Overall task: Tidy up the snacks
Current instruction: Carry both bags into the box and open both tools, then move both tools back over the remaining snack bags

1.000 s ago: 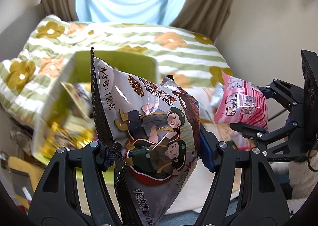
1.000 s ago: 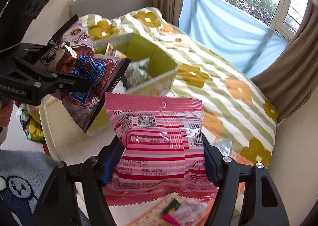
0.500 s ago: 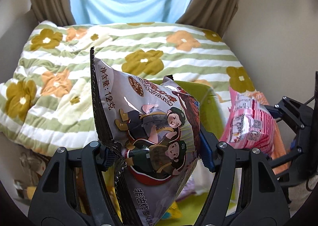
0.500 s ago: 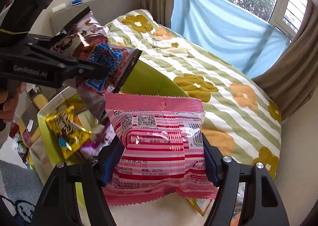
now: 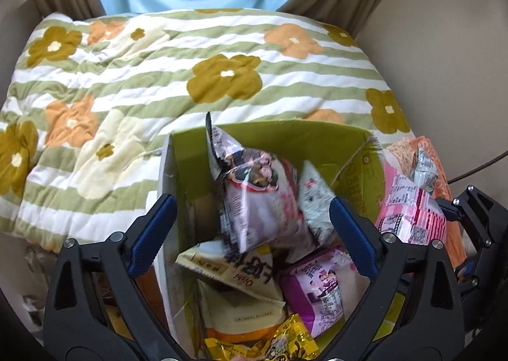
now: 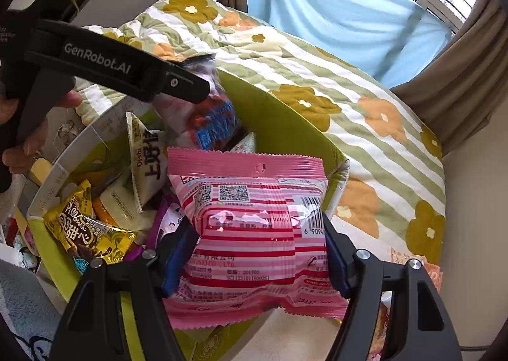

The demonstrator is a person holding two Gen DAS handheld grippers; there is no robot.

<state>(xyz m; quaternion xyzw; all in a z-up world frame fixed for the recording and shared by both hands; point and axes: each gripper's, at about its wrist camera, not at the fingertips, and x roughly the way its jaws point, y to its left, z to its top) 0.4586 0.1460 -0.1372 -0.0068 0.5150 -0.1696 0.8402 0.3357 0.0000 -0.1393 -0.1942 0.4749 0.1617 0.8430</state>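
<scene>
A green cardboard box (image 5: pixel 285 139) stands against the bed, with several snack bags in it. My left gripper (image 5: pixel 250 205) hangs above it, pointing down, its jaws opening. The grey cartoon-print snack bag (image 5: pixel 254 183) is blurred and loose between the wide-apart fingers, down among the box's contents; the pads do not touch it. Under it lie a white bag (image 5: pixel 235 272), a purple bag (image 5: pixel 320 288) and a gold bag (image 5: pixel 279 342). My right gripper (image 6: pixel 257 243) is shut on a pink striped snack bag (image 6: pixel 254 227) over the box's right rim (image 6: pixel 336 167). The pink bag (image 5: pixel 409 215) also shows in the left wrist view.
A quilt with green stripes and flowers (image 5: pixel 158 75) covers the bed behind the box. Orange packets (image 5: pixel 431 164) lie on the bed right of the box. A beige wall (image 5: pixel 444 43) closes the right side. A person's hand (image 6: pixel 19 126) holds the left gripper.
Both grippers moved over the green box and lower. The left jaws spread and let go of the grey bag, which dropped into the box. The right grip on the pink bag is unchanged.
</scene>
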